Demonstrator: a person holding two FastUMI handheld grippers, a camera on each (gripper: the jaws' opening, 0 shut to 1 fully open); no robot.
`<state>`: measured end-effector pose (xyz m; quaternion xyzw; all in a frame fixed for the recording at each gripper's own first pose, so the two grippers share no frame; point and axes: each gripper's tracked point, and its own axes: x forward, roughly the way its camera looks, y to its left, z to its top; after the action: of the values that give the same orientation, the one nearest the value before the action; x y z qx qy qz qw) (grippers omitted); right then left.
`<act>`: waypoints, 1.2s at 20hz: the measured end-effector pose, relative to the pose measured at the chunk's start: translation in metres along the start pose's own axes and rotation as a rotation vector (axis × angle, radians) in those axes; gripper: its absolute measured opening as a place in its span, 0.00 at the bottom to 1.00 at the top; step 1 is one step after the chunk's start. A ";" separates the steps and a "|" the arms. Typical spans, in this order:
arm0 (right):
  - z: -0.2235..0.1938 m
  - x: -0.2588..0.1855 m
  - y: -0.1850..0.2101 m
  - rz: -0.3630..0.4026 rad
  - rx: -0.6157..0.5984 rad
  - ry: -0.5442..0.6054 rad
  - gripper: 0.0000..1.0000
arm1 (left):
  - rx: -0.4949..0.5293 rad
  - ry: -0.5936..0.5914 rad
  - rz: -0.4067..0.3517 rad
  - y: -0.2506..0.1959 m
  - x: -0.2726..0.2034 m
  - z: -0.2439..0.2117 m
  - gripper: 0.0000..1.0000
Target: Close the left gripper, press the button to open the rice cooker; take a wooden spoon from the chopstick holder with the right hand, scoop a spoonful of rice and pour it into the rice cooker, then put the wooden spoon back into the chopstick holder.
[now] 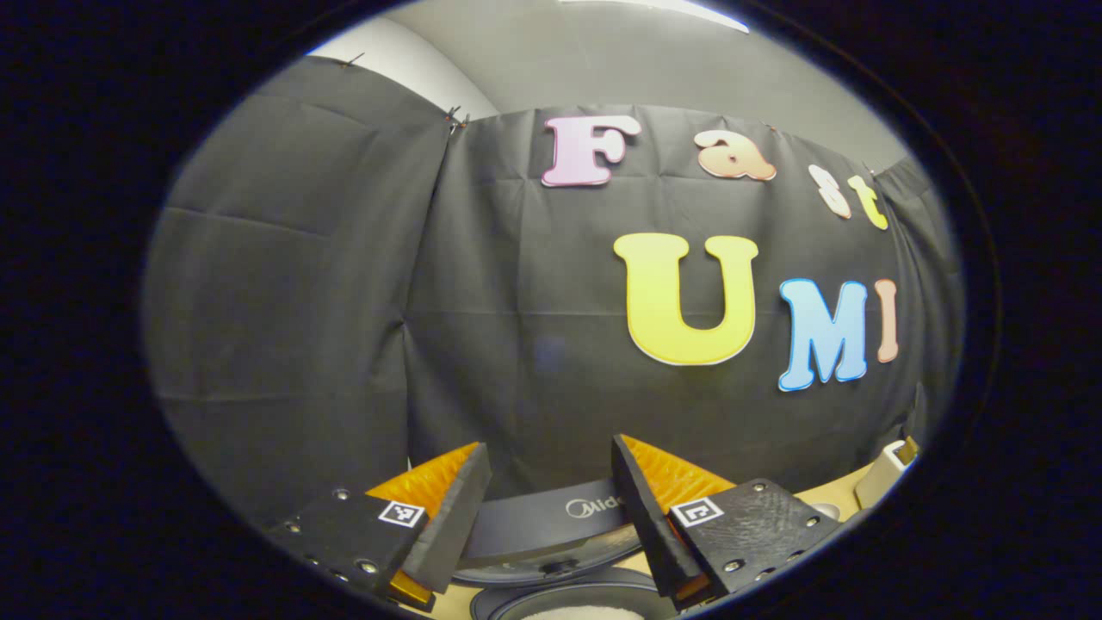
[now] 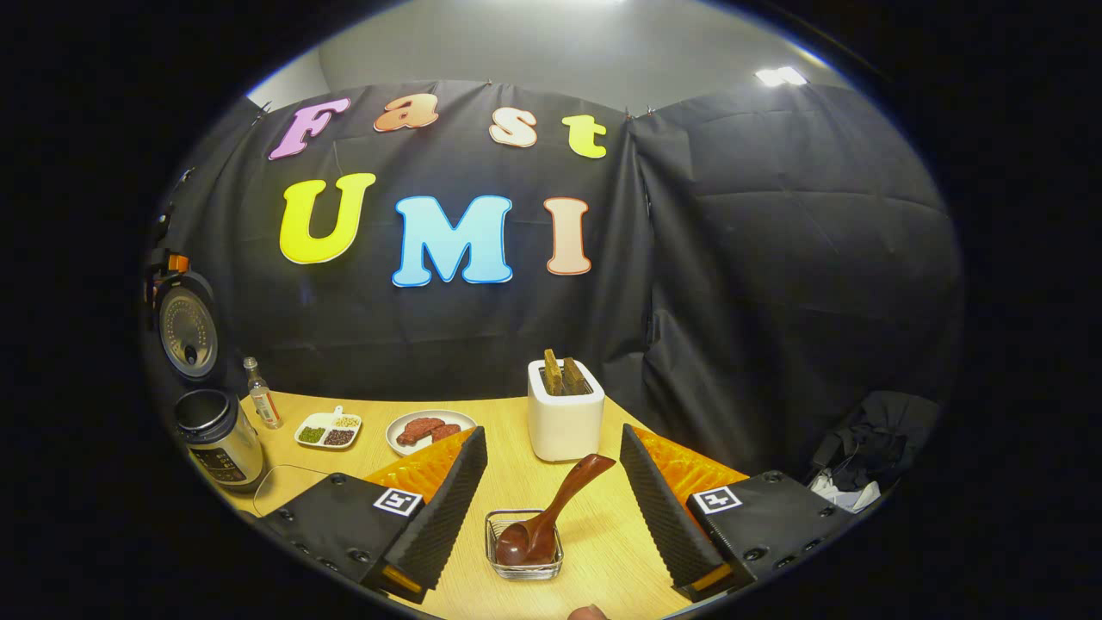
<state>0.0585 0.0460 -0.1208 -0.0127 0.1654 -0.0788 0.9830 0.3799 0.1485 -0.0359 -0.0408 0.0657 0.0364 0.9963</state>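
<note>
In the right gripper view a dark wooden spoon (image 2: pixel 551 508) lies with its bowl in a small glass dish (image 2: pixel 523 544) and its handle leaning up to the right. My right gripper (image 2: pixel 551 437) stands open around and above it, touching nothing. Behind it is the white chopstick holder (image 2: pixel 564 420) with wooden handles sticking out. The rice cooker (image 2: pixel 219 441) stands far left with its lid (image 2: pixel 188 331) up. In the left gripper view my left gripper (image 1: pixel 547 448) is open just above the raised dark lid (image 1: pixel 551 521); something whitish (image 1: pixel 572 613) shows in the pot below.
On the wooden table (image 2: pixel 603 534) sit a small bottle (image 2: pixel 261 394), a white divided dish (image 2: pixel 327 430) of seasonings and a plate (image 2: pixel 428 428) with red food. Dark clothing (image 2: pixel 869 448) lies off to the right. The chopstick holder (image 1: pixel 882 478) shows at the right edge.
</note>
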 end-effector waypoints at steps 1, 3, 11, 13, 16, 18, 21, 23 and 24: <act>0.002 0.001 -0.001 0.004 -0.004 -0.002 0.98 | -0.009 0.007 0.001 -0.001 -0.001 0.000 0.87; 0.005 0.000 0.000 0.015 -0.003 -0.008 0.98 | -0.008 0.010 0.002 -0.007 -0.009 -0.003 0.87; 0.011 0.001 -0.007 0.097 -0.012 -0.011 0.98 | -0.002 0.042 -0.021 -0.034 -0.079 -0.031 0.89; 0.013 0.001 -0.011 0.115 -0.008 -0.012 0.98 | -0.006 0.062 -0.025 -0.041 -0.098 -0.044 0.87; 0.015 0.001 -0.017 0.144 -0.016 -0.016 0.98 | 0.002 0.092 -0.029 -0.050 -0.124 -0.065 0.89; 0.016 -0.001 -0.022 0.160 -0.028 -0.018 0.98 | 0.005 0.114 -0.030 -0.056 -0.140 -0.082 0.87; 0.015 0.000 -0.032 0.178 -0.040 -0.013 0.98 | 0.002 0.149 -0.025 -0.061 -0.154 -0.102 0.87; 0.015 0.000 -0.035 0.186 -0.038 -0.012 0.98 | 0.008 0.165 -0.020 -0.065 -0.166 -0.119 0.90; 0.015 0.002 -0.036 0.192 -0.040 -0.010 0.98 | 0.011 0.171 -0.018 -0.066 -0.171 -0.127 0.87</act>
<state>0.0594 0.0105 -0.1057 -0.0167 0.1624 0.0191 0.9864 0.1998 0.0604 -0.1337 -0.0387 0.1504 0.0236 0.9876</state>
